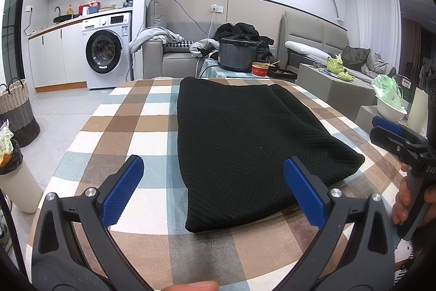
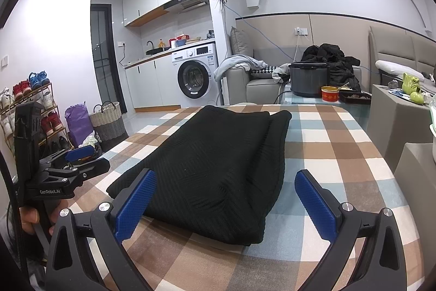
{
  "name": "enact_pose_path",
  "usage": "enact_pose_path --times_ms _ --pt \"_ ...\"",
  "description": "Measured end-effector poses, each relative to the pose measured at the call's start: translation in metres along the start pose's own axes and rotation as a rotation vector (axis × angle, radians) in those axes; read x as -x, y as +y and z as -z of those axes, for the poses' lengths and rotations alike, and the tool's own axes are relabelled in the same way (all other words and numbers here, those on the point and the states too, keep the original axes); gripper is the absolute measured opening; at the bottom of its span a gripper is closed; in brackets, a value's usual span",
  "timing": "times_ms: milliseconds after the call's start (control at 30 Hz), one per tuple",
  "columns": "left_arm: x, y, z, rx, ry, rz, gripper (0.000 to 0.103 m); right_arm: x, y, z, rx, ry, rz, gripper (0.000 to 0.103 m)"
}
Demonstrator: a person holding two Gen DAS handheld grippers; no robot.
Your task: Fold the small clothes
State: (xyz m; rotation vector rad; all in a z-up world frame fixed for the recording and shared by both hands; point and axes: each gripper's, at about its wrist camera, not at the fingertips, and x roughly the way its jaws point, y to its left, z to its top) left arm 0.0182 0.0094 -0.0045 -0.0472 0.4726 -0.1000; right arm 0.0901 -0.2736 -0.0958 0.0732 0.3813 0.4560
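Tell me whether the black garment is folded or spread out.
Folded: the black garment lies as a compact rectangle with doubled layers at its edges.

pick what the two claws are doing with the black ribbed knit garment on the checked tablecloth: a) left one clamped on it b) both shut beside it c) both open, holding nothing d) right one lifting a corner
c: the left claw and the right claw both stand with blue pads spread wide, and the black ribbed knit garment lies folded flat on the checked tablecloth, ungripped.

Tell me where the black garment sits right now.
The black garment lies folded on the checked tablecloth, centre in both wrist views, ahead of the open left gripper and right gripper, neither holding it.
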Motion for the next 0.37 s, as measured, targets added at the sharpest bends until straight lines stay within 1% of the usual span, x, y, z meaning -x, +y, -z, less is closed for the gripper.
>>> enact_pose_path --times_ms 367 --pt "0.0012 -0.0009 -0.0001 -0.001 -0.002 0.0 0.102 0.0 0.0002 -0.0005 -0.001 0.001 0.001 0.103"
